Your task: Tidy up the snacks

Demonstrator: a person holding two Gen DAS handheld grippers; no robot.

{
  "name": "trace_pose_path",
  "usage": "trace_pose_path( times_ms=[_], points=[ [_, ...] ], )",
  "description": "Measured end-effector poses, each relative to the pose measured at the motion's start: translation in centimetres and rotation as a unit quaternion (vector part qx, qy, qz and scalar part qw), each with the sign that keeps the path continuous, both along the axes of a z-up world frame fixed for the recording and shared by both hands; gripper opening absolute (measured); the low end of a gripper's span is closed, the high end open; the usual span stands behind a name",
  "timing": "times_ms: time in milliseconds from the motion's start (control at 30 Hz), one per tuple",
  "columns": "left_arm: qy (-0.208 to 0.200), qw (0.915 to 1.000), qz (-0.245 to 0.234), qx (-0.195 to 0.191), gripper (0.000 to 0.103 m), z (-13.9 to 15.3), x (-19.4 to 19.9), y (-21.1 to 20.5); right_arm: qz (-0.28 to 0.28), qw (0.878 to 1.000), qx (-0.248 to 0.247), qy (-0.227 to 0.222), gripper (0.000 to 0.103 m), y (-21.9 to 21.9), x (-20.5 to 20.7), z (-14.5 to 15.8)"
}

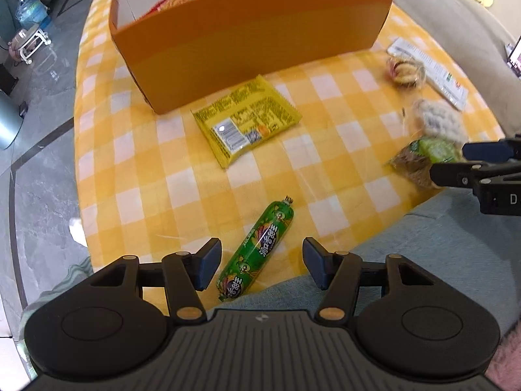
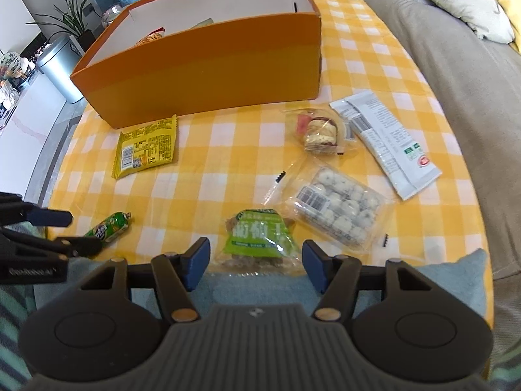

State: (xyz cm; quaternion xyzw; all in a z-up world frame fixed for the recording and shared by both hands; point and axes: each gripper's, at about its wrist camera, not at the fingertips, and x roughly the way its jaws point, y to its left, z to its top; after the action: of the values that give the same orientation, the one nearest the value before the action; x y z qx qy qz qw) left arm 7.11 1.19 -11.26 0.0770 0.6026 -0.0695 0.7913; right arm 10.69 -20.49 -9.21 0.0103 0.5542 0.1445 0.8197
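Sausage (image 1: 256, 250), green printed wrapper, lies on checked bench (image 1: 136, 169) between left gripper (image 1: 260, 265) fingers, untouched. Right gripper (image 2: 255, 264) fingers spread around green-labelled clear snack bag (image 2: 260, 244), not pressing.

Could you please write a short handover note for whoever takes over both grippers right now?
Left gripper: open, straddling the green sausage.
Right gripper: open, around the green-label bag.
Orange box already holds a few snacks.
Still on the cloth: yellow packet, wrapped pastry, clear tray pack, white packet.
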Motion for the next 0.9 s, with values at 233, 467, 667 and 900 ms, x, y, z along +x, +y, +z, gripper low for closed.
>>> trace_pose_path(
  times_ms=[233,467,667,900],
  points=[
    [0.01,0.9999,-0.008,0.006,0.059,-0.9,0.3,-0.3,0.008,1.0,-0.006,0.008,0.065,0.3,0.4,-1.1],
    [0.019,0.9995,-0.002,0.025,0.053,-1.7,0.6,-0.5,0.014,1.0,-0.011,0.016,0.058,0.5,0.7,-1.8],
    [0.031,0.999,0.009,0.031,0.05,-2.3,0.9,-0.5,0.018,0.999,-0.022,0.02,0.049,0.8,0.8,-2.1],
    [0.03,0.9991,0.013,0.028,0.029,-2.4,0.8,-0.6,0.019,0.999,-0.029,0.009,0.041,0.9,0.4,-1.6]
  ],
)
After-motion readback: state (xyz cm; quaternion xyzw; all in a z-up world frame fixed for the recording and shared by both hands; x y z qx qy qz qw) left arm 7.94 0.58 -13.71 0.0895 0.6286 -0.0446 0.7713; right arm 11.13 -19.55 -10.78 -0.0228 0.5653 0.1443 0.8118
